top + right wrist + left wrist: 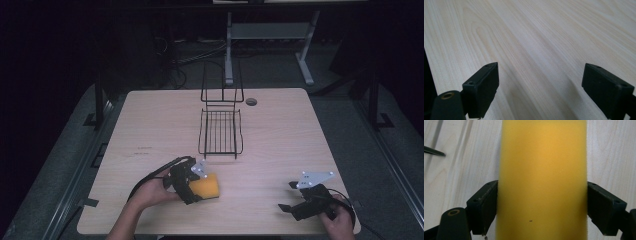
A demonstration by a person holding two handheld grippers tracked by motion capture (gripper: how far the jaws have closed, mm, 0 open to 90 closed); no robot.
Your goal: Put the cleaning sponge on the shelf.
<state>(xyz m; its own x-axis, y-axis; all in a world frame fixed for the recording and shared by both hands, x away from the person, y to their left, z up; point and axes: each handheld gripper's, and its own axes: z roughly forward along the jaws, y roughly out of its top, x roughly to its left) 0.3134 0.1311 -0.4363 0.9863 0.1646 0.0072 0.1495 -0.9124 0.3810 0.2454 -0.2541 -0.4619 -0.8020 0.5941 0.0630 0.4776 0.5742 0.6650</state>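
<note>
sponge (207, 187): yellow, at the near left of the counter (280, 135), low over it or resting | left tool (541, 202): jaws pressed on both its sides | right tool (295, 196): jaws wide apart, holding nothing | advice: keep the squeeze gentle and even, lift straight, then go to the wire rack (220, 131)

The left gripper (196, 184) hides the yellow sponge's (206, 187) left end.

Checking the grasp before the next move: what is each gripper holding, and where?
The left gripper clamps the yellow sponge across its two long sides. The right gripper is open, holding nothing.
</note>
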